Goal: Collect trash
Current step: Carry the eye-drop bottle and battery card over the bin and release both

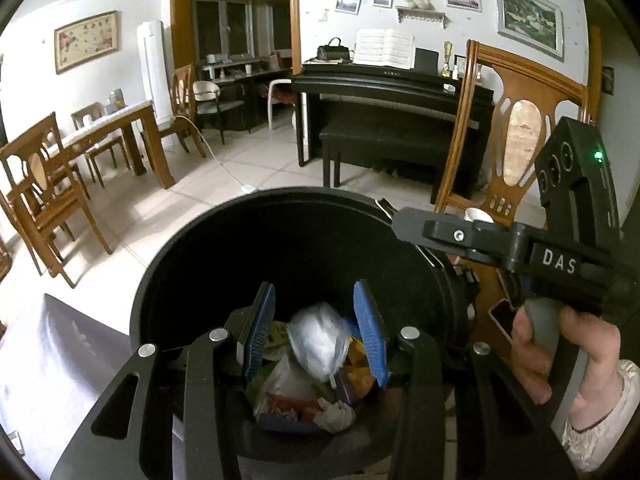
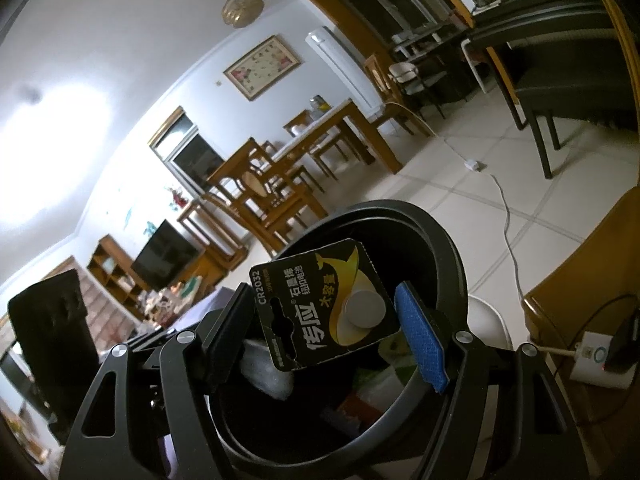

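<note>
From my left wrist, my left tongs point(image 1: 316, 336) hang over the round black plastic trash bin point(image 1: 192, 264), blue pads apart, with a crumpled clear plastic wad point(image 1: 320, 340) between them; I cannot tell whether the pads press it. Wrappers and tissue lie heaped in the bin below. My right hand point(image 1: 560, 352) holds the other tool at the bin's right rim.

From my right wrist, my right tongs point(image 2: 328, 328) clamp a black-and-yellow coin-battery card point(image 2: 328, 304) over the same bin point(image 2: 448, 248), above the trash inside.
</note>
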A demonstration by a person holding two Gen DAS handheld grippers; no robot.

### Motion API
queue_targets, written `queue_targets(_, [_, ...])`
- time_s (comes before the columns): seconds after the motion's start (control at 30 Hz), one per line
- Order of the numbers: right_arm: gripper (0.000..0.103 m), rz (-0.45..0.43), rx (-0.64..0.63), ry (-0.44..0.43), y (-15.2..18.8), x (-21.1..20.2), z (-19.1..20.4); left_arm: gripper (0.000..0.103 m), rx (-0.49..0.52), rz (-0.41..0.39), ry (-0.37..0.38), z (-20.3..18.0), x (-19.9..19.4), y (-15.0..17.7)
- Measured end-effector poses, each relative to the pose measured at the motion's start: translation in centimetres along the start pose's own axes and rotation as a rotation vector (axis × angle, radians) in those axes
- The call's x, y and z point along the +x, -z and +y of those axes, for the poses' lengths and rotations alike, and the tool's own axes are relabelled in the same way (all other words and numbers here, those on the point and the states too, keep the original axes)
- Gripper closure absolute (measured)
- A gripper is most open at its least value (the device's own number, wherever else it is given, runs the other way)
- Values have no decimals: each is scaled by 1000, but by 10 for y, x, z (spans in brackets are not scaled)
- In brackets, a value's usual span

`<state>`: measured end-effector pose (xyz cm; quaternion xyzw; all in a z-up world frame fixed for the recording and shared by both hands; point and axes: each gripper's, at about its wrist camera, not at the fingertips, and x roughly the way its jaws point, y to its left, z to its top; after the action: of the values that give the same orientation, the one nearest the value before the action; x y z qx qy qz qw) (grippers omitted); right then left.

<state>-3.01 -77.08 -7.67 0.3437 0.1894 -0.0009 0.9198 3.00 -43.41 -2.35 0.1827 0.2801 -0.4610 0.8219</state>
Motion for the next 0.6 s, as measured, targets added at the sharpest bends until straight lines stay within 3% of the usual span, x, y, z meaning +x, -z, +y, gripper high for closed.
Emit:
queue_targets(0.1, [29,14,14,-1,-1,0,0,56,11,-3,-9,-3,0,-3])
queue_targets(0.13, [28,21,22,-2,-2,1,0,44,15,-8,-15,-3,-3,-2])
queue_targets(0.2, [16,18,44,-11,-1,0,0,22,17,-23,-35,-3,-7,-2])
queue_targets(0.23, [15,12,54,-15,0,-2,1,18,20,-40,-45,-4,-12,-1])
queue_targets(0.43, [11,8,59,-23,4,-9,11,5,44,-62,-79,-3,-35,3])
queue_targets(0.6, [10,18,15,-30,11,-13,40,5,11,-78,-85,12,-63,12])
